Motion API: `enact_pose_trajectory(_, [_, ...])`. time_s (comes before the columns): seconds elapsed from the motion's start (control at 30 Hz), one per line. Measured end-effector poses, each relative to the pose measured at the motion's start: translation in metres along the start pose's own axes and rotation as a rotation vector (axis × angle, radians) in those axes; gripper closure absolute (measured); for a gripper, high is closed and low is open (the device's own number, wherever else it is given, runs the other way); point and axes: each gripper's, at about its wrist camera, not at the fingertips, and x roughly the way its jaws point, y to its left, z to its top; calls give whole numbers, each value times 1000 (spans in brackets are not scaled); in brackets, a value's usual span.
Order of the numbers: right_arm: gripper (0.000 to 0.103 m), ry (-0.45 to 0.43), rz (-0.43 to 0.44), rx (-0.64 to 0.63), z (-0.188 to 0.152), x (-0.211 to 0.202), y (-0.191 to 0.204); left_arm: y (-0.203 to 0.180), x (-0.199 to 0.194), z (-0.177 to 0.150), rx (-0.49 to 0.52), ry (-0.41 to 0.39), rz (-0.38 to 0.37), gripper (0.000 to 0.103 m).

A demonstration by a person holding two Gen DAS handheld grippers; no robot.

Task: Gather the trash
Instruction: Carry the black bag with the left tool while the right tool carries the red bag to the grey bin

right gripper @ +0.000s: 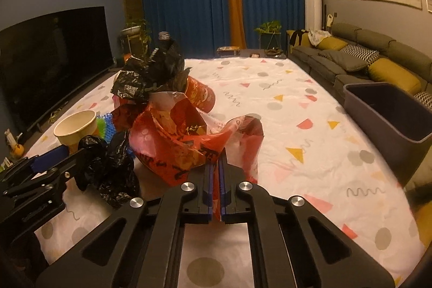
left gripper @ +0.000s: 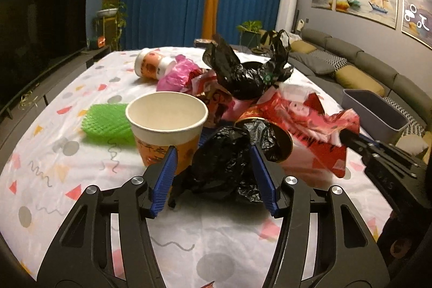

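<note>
Trash lies in a heap on the table with the white cloth (right gripper: 310,153) that has coloured dots and triangles on it. Near the front of the heap sits a crumpled black plastic bag (left gripper: 221,163). The left gripper (left gripper: 214,153) has its blue fingers (left gripper: 167,174) spread wide, one on each side of this black bag, but whether they touch it is hard to tell. Just beside the left finger stands an upright paper cup (left gripper: 167,123), white inside and orange outside. Behind the cup lies a flat green foam net (left gripper: 108,123). The right gripper (right gripper: 216,161) is pinched tight on the edge of a shiny red plastic bag with pictures (right gripper: 172,142), and the thin red plastic sticks out between its two blue fingers (right gripper: 208,174). A second black plastic bag (left gripper: 248,74) sits on top of the heap with its ends poking up. Farther back, a white and orange cup (left gripper: 149,65) lies on its side next to a pink plastic bag (left gripper: 178,74). A grey plastic bin (right gripper: 388,109) stands at the right edge of the table, apart from the heap.
</note>
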Motion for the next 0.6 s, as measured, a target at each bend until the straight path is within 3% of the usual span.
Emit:
enact_pose_trajectory(0.07, [100,-10,-8,4,0,-7,-4,-2,5,0,8,24,-5,48])
enact_pose_trajectory(0.17, [100,-23,-17,14,0,-16,-10,-1,13,1,-1,59,-26,57])
enact_pose_trajectory(0.43, [100,-61,-46,30,-4,-38,-24,-7,20,0,17,99,-77,97])
enact_pose_trajectory(0.6, [102,-73,-59,38,-7,-46,-29,-15,10,-2,24,78,-99,103])
